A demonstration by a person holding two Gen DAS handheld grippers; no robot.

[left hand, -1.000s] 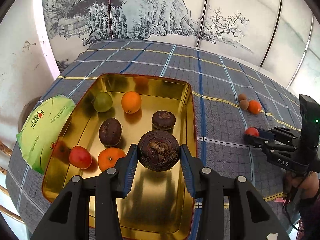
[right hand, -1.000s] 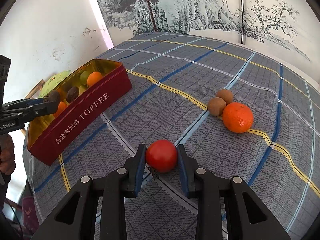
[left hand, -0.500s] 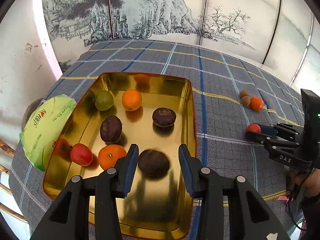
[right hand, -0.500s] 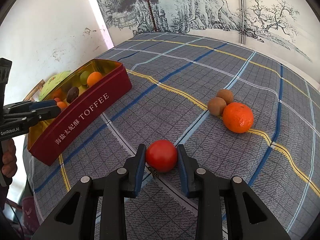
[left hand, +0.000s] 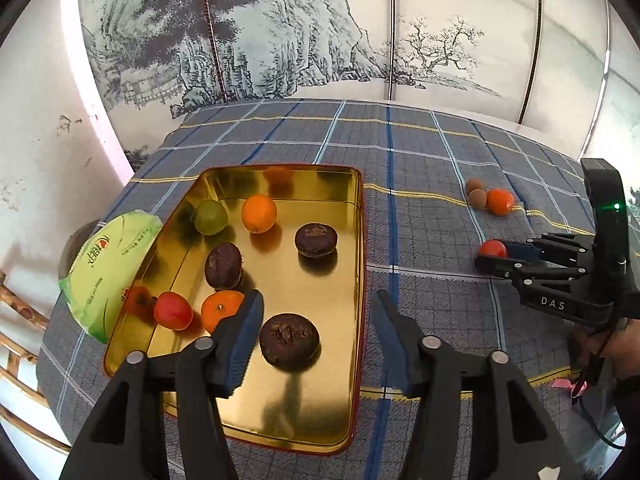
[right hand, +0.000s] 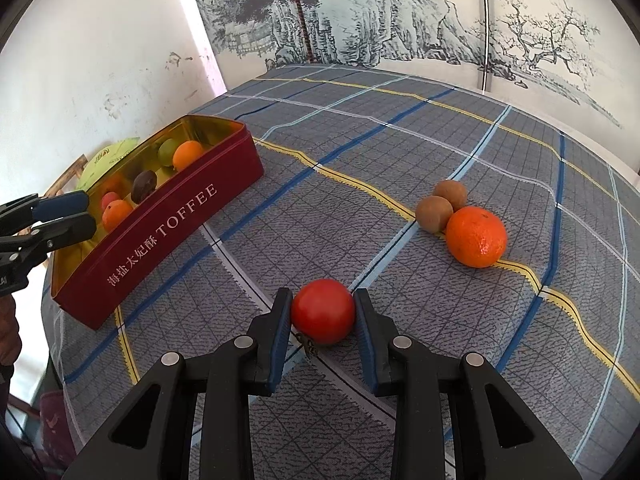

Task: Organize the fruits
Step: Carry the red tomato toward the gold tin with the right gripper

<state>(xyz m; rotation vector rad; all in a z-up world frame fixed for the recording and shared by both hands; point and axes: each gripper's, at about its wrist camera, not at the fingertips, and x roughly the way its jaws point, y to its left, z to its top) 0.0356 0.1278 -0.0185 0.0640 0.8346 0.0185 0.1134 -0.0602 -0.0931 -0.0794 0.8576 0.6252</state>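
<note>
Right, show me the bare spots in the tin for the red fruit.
Free: the tin floor near its right wall, between both dark fruits, and its near end. Crowded: the left side, around the orange.

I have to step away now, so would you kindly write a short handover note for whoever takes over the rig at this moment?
Left gripper: jaws have just been opening, nothing gripped; the dark brown fruit it carried lies free on the tin's floor.
Right gripper: shut on the red tomato, which rests on the tablecloth.
Toffee tin: holds a green fruit, two orange fruits, a red one and three dark brown ones.
Done: seven fruits are in the tin.
Left: carry the tomato to the tin, then the mandarin and the two small brown fruits touching it on the cloth.
</note>
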